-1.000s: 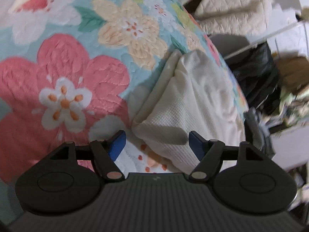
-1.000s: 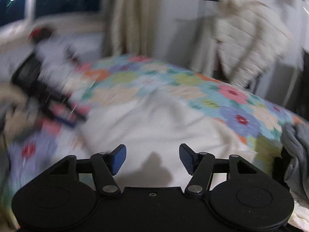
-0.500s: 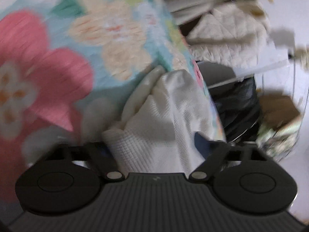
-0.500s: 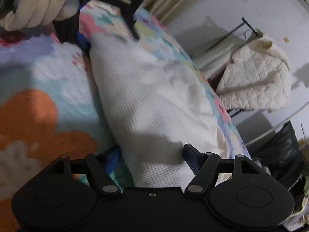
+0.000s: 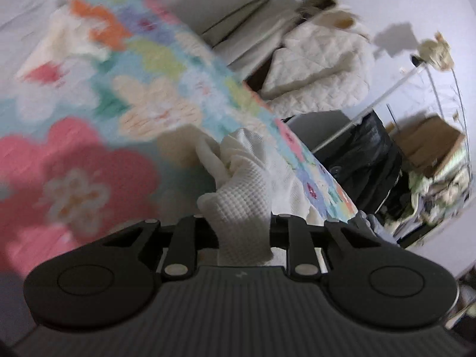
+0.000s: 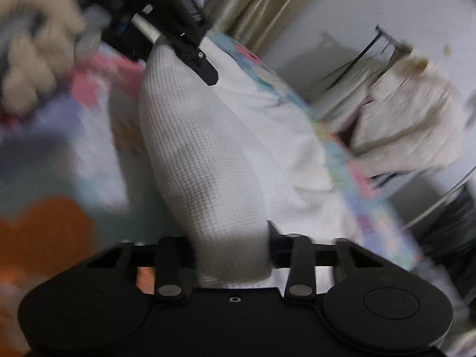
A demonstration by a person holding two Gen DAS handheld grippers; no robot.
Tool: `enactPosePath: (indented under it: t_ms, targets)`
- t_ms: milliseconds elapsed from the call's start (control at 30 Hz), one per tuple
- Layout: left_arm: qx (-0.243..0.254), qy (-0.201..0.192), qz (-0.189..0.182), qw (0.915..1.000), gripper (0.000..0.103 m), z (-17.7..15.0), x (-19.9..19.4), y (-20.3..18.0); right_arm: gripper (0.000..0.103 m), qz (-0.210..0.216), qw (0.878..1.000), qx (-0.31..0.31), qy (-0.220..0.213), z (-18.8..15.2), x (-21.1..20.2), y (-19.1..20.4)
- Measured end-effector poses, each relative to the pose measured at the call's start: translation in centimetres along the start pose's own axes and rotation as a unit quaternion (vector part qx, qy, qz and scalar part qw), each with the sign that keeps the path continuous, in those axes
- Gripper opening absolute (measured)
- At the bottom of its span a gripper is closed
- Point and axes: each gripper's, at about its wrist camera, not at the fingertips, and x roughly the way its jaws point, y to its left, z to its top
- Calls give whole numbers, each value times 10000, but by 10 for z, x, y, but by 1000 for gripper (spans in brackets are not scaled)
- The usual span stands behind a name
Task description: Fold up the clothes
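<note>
White waffle garment point(image 5: 241, 208) now clamped by left tongs point(image 5: 240, 232), right tongs point(image 6: 232, 250).

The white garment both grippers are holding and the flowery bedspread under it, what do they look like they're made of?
The white garment looks like a soft waffle-knit, probably cotton: a fine grid of small squares, matte, bunching limply where the left gripper and right gripper pinch it. The floral bedspread seems a matte, quilted or textured printed fabric, though blur leaves that open.

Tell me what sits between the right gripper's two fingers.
A bunched fold of the white waffle-knit garment fills the right gripper, fingers closed on it, in the right wrist view.
</note>
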Motion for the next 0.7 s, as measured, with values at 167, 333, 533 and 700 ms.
enactPosePath:
  t_ms: [167,333,533,700]
  targets:
    - [411,5,274,9988,21,-10,-2,3,42,524,9980,-349,-66,0,-18,25]
    - [973,-119,284,9948,21,-13,-7,-11,51,908,9939,595,-200,2,-37,13]
    - [1666,-247,244,9854,21,-18,-11,-29,50,1445,9813,1056,-706,1,-61,1]
    - [2425,-184,-203,9698,21,-25,-11,-54,51,1405,9841,900,-616,13,-45,11]
